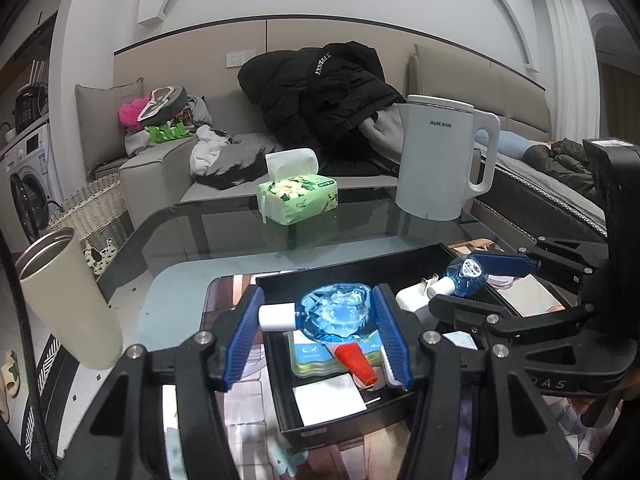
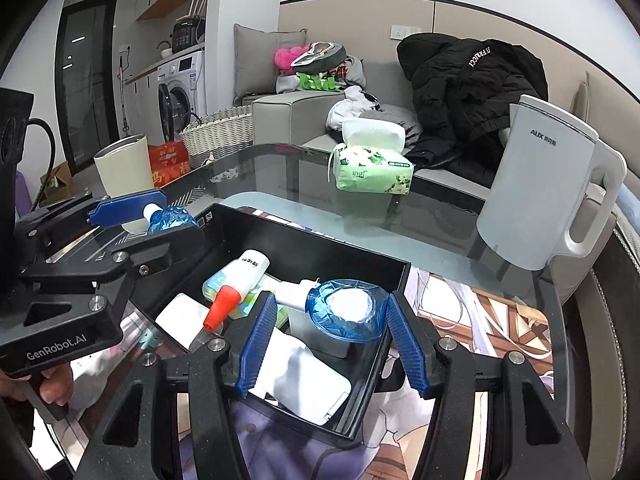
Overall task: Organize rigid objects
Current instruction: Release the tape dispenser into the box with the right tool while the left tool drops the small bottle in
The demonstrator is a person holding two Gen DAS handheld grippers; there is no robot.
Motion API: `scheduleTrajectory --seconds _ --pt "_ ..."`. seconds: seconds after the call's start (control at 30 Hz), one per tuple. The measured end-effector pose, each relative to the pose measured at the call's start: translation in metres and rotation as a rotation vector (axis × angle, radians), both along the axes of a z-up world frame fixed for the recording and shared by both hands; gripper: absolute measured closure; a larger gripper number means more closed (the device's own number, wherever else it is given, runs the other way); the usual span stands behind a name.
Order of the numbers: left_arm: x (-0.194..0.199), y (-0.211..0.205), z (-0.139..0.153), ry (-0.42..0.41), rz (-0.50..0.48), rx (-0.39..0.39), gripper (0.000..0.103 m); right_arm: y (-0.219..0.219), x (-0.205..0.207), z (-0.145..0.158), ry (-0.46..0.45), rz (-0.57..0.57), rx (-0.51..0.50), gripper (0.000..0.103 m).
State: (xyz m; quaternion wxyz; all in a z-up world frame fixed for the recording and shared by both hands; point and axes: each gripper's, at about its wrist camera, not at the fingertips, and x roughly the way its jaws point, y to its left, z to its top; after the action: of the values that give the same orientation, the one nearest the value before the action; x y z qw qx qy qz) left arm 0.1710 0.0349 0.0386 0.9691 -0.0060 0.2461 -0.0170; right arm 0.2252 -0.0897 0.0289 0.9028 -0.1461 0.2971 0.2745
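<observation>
I have a blue bottle in each hand-held gripper: the left hand-held gripper [image 1: 318, 330] clamps one blue bottle [image 1: 335, 312] above the black tray [image 1: 344, 270], and the right hand-held gripper [image 2: 332, 330] clamps the other bottle [image 2: 345, 311] over its right side; I judge both hang there for dropping in among the things already sorted on the bench [image 1: 224, 248]

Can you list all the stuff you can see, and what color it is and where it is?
blue bottles: two, clear blue with white caps, one held in each gripper above the tray
tray: one, black, on the glass table
red-tipped bottle: one, white, lying in the tray
white pouches: a few, inside the tray
kettle: one, white, on the table's right
tissue pack: one, green, mid-table
tumbler: one, cream, table's left edge
jacket: one, black, on the sofa
left gripper: blue jaws shut on a bottle
right gripper: blue jaws shut on a bottle
</observation>
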Motion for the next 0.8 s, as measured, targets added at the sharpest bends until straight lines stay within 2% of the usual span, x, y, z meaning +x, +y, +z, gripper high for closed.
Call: scheduleTrajectory --seconds 0.27,0.5,0.8 --pt "0.003 0.002 -0.012 0.000 0.008 0.004 0.047 0.007 0.002 -0.005 -0.007 0.019 -0.015 0.045" --pt "0.008 -0.006 -0.020 0.005 0.001 0.055 0.047 0.013 0.000 -0.009 -0.002 0.046 -0.040 0.045" --pt "0.011 -0.009 -0.020 0.009 -0.003 0.077 0.047 0.010 0.000 -0.010 0.003 0.056 -0.036 0.044"
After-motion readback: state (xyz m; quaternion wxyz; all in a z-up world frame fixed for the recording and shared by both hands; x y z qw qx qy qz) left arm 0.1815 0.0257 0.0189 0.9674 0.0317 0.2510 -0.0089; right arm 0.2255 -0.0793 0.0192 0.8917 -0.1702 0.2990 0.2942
